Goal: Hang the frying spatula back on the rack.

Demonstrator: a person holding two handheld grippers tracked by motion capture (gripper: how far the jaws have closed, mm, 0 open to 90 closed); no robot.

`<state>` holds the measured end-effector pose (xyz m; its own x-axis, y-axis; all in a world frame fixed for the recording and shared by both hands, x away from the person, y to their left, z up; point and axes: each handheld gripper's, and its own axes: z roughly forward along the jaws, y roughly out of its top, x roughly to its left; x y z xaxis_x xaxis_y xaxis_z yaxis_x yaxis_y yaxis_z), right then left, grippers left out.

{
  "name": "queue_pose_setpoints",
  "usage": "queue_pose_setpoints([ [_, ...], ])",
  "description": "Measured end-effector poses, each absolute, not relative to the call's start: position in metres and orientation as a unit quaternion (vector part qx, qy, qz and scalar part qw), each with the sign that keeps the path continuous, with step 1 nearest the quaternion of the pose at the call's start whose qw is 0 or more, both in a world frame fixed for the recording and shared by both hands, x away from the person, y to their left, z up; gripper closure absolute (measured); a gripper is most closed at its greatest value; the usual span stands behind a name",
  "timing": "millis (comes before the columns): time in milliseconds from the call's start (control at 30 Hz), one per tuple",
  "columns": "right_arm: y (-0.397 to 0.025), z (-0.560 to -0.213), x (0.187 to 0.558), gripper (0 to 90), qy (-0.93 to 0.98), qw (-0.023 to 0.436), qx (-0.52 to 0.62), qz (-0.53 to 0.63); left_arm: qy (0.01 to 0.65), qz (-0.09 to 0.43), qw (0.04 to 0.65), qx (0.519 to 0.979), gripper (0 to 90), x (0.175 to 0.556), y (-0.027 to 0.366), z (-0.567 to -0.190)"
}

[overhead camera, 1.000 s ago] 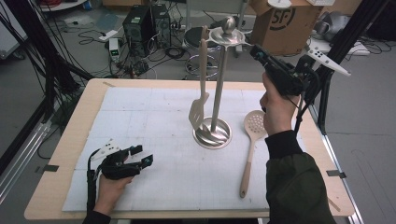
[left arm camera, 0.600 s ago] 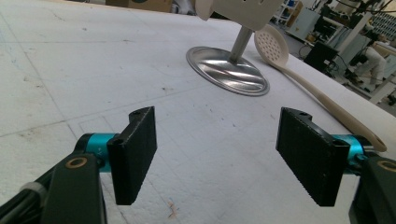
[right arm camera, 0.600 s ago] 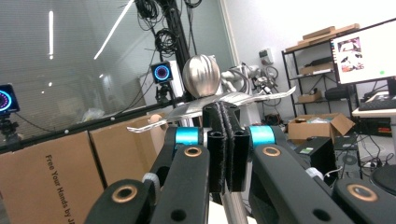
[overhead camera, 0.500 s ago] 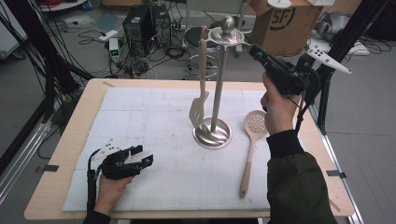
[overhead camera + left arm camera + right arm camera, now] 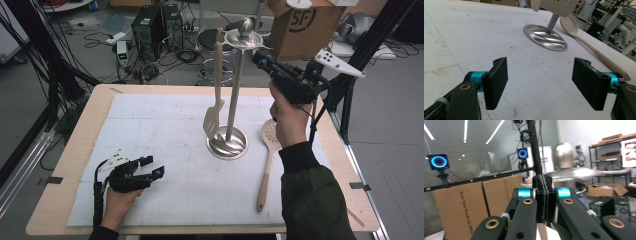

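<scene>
Right tongs, closed and empty, hover upper right by the steel utensil stand; left tongs gape empty. Next, probably, fetching the cream slotted spoon.

One metal stand, one hanging spatula, one slotted spoon, two claws.

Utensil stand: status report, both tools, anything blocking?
Right tool shut, empty, raised by utensil stand top disc. Left tool open, resting on mat. Spatula hangs on stand; slotted spoon lies beside base. Nothing blocking.
</scene>
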<state>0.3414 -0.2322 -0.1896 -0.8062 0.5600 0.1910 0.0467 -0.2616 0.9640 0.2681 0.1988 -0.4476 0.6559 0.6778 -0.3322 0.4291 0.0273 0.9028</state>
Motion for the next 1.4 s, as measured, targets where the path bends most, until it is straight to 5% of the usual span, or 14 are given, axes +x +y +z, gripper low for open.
queue_pose_setpoints([
  [367,-0.202,-0.188,0.335,90.0,0.605,0.168,0.233,0.742,0.401,0.105,0.593,0.690,29.5,0.268,0.199,-0.447],
  [1400,-0.208,-0.187,0.340,90.0,0.595,0.179,0.248,0.743,0.400,0.104,0.594,0.690,29.6,0.268,0.199,-0.448],
])
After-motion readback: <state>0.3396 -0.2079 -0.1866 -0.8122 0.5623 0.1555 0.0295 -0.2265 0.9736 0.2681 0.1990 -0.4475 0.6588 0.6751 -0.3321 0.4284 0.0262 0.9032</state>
